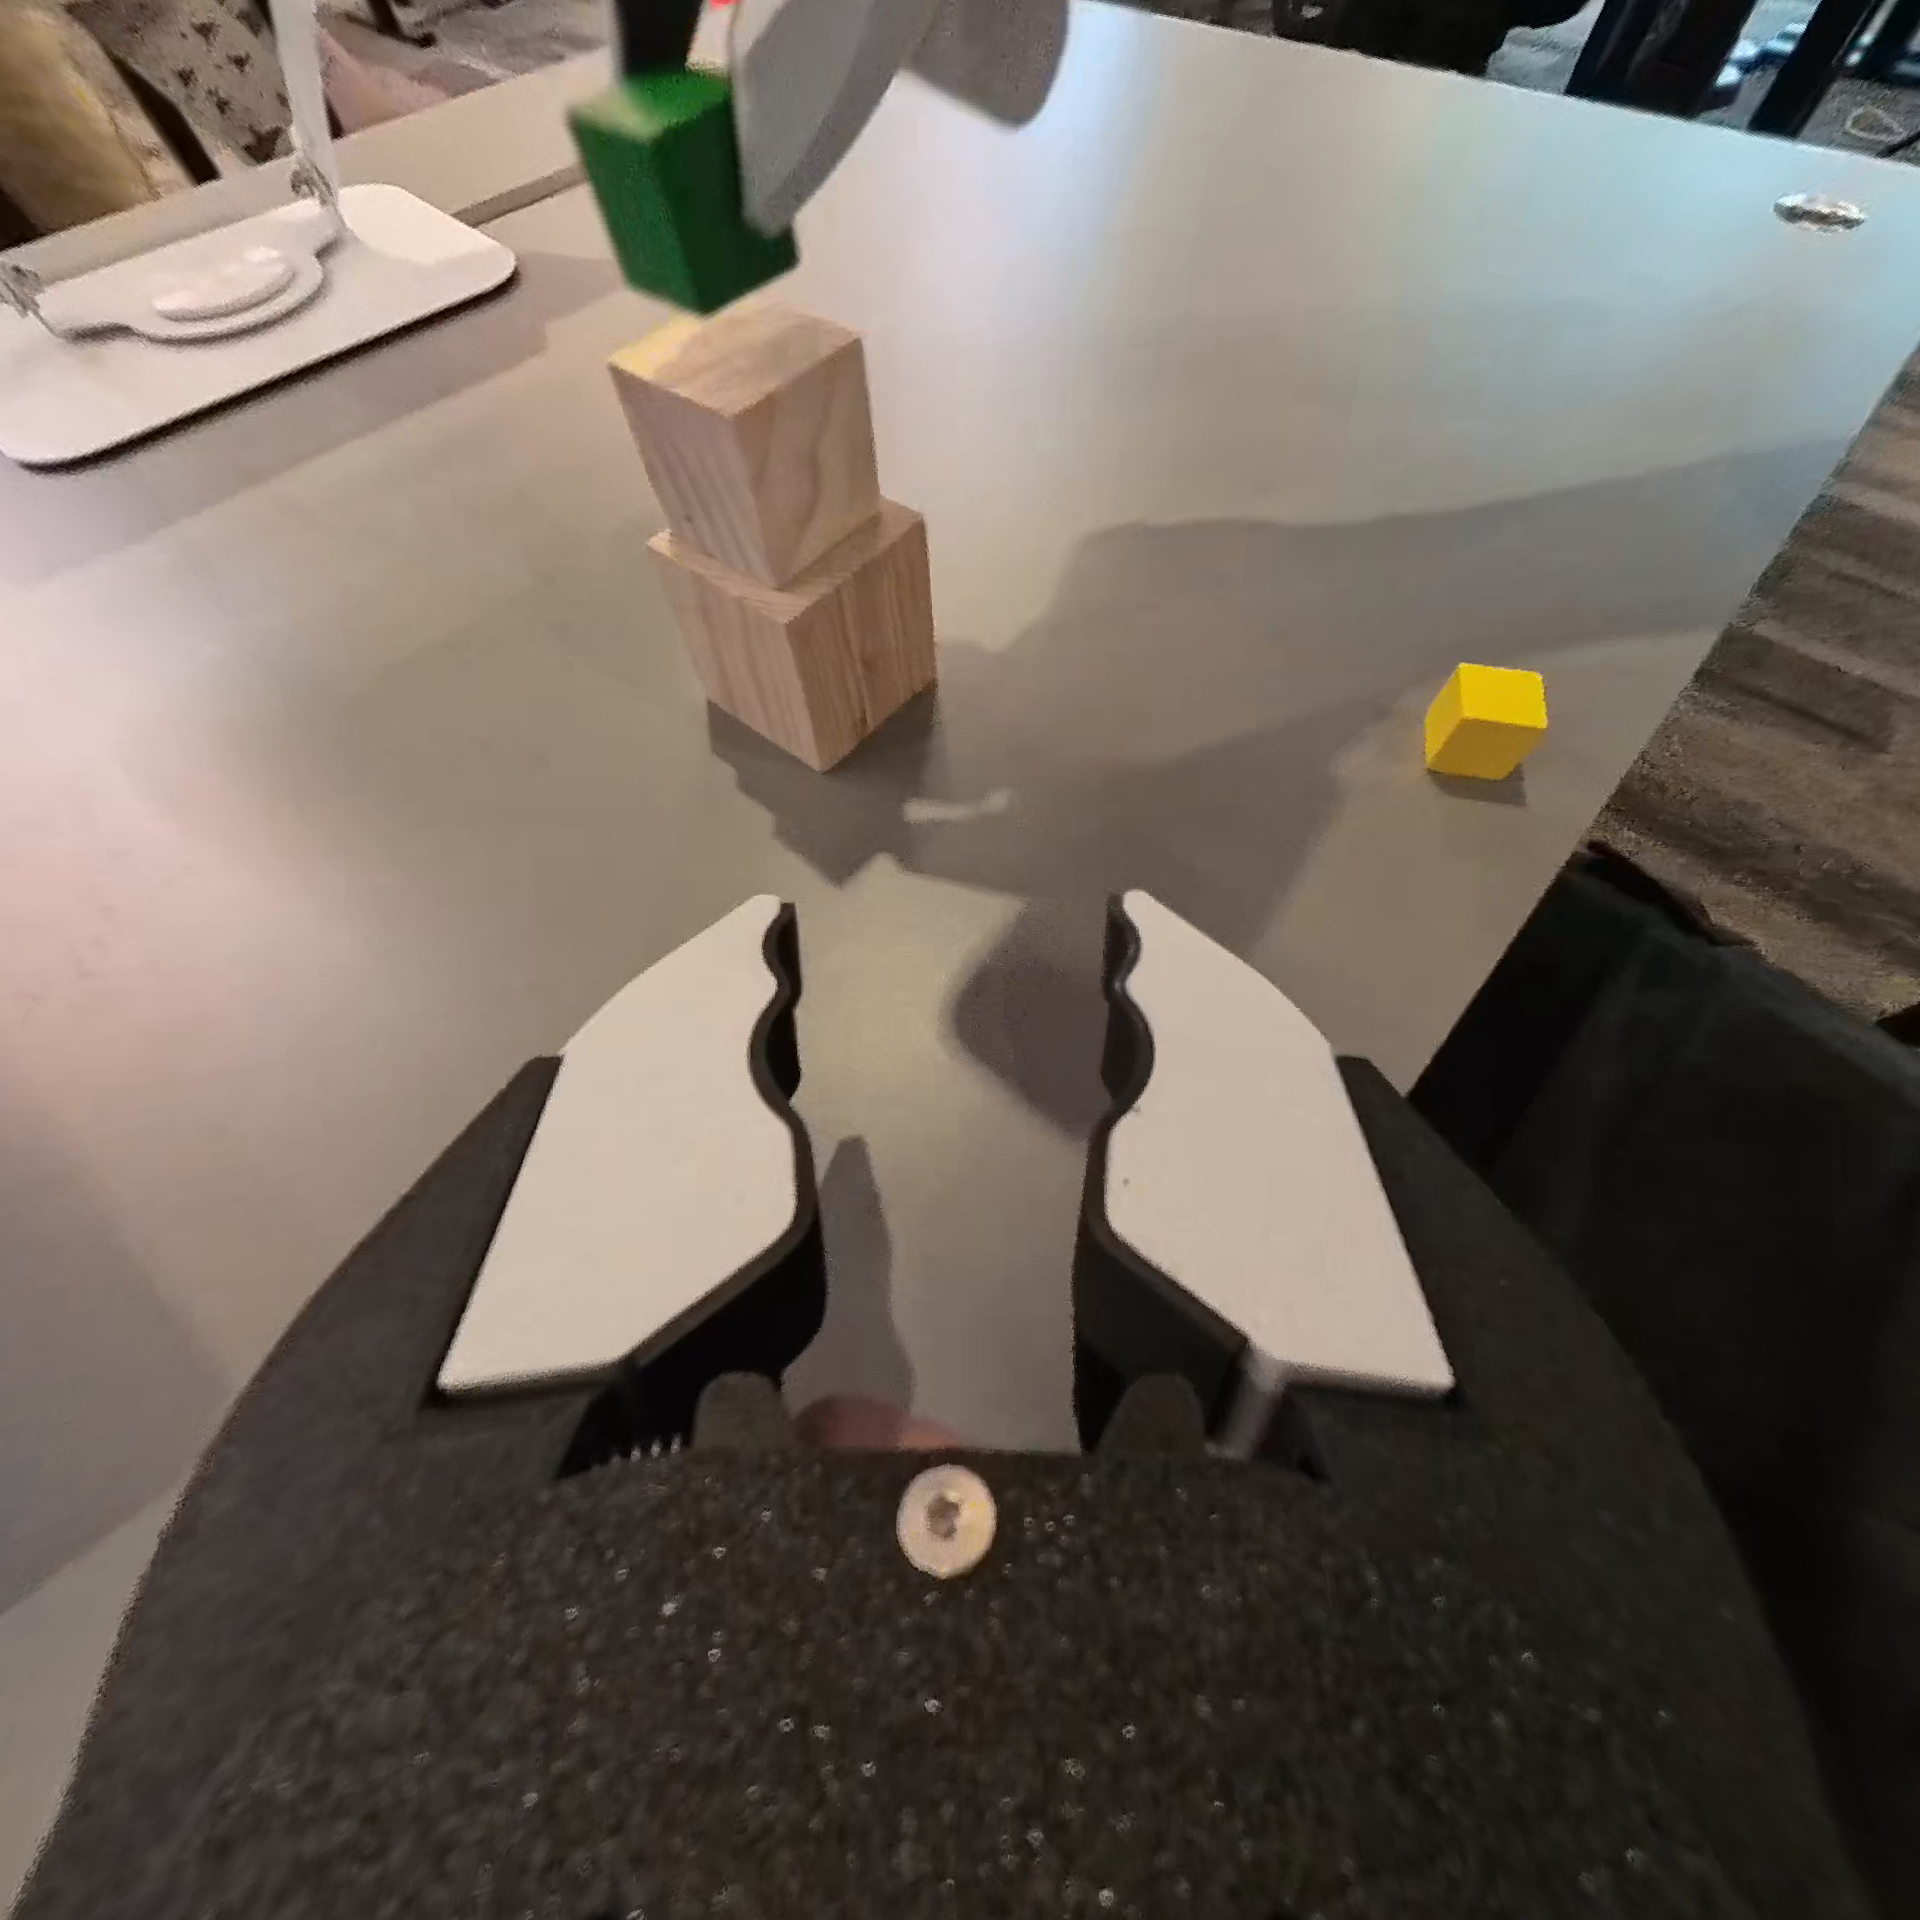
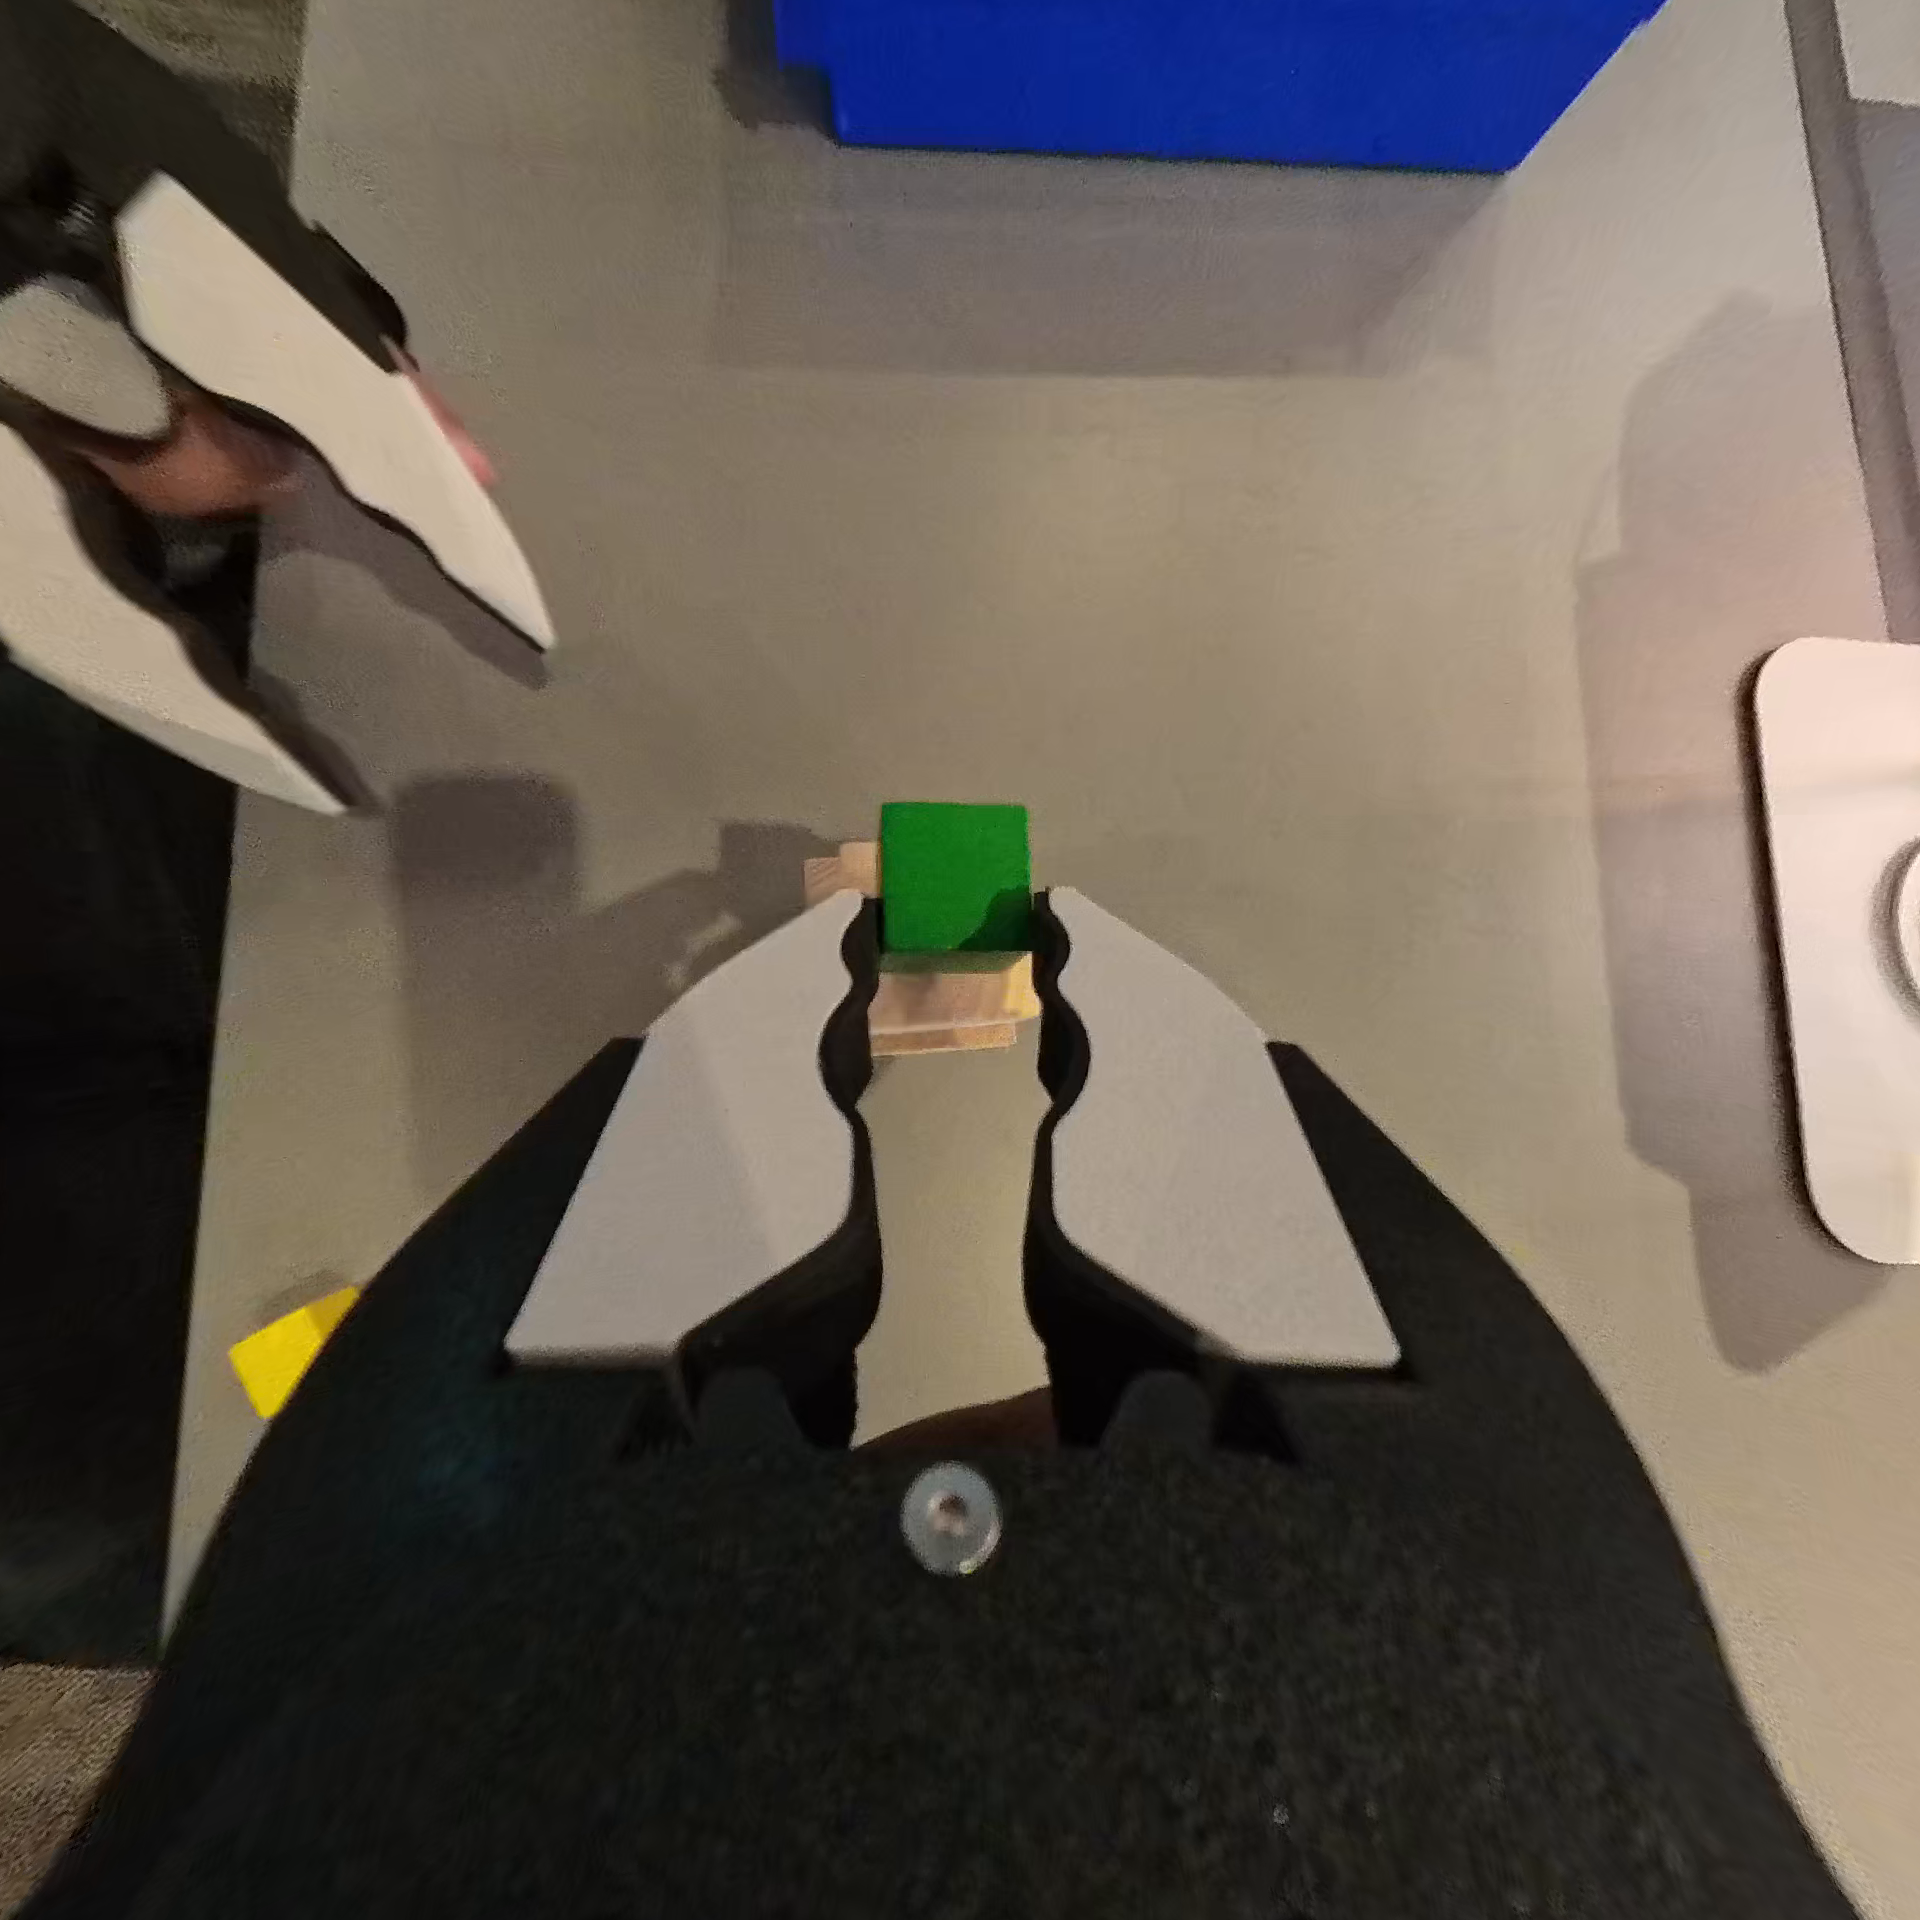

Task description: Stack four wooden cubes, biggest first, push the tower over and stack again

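From the left wrist view, two plain wooden cubes [image 1: 774, 540] stand stacked on the grey tabletop [image 1: 1299, 468], the upper one twisted. The right gripper [image 2: 954, 914] grasps the green cube [image 1: 681, 192] in its fingers just above them. The left gripper [image 1: 951, 925] hangs released, empty. The yellow cube [image 1: 1484, 722] lies well apart. Only the right wrist view shows a blue box [image 2: 1195, 73]. No writing is readable.

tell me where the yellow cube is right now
The yellow cube sits alone on the table near its edge, right of the two-cube wooden stack in the left wrist view.
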The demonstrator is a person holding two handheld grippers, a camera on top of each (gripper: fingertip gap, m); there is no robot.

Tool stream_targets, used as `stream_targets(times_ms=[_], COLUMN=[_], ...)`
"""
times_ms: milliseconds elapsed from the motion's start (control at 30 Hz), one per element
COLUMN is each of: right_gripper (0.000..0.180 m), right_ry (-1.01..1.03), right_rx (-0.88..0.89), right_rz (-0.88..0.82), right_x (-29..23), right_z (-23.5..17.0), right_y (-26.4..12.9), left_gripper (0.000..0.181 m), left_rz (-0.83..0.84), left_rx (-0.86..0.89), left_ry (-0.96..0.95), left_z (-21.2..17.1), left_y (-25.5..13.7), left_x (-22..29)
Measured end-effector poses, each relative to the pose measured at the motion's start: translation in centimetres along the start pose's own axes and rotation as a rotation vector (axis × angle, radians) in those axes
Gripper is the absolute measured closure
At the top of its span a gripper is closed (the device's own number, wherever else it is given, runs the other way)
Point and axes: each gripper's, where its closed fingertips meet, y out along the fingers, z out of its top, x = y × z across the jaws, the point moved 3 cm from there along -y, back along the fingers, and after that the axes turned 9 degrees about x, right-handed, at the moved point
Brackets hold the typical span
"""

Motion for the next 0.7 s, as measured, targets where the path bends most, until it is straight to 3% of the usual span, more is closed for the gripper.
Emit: stream_targets(times_ms=[233,333,433,567,700], right_gripper=[0.152,0.130,0.129,0.133,0.137], right_ry=[0.001,-0.007,-0.033,-0.127,-0.255], right_rx=[-0.010,-0.001,0.053,0.143,-0.088], right_rz=[0.003,-0.003,-0.087,-0.174,-0.040], right_x=[0.0,0.1,-0.3,-6.0,-13.1], right_z=[-0.7,-0.6,0.8,1.7,-4.4], right_y=[0.5,-0.1,-3.1,-7.7,-7.3], left_gripper=[0.124,0.124,0.123,0.123,0.125], left_rz=[-0.022,-0.038,-0.036,0.015,0.041], left_rx=[-0.003,-0.006,-0.004,0.025,0.052], left_ry=[0.063,0.072,0.080,0.089,0.063], left_z=[0.2,0.1,0.1,0.6,0.8], left_y=[-0.3,-0.2,-0.3,-0.8,-0.9], left_x=[1.3,1.8,2.0,1.4,1.3])
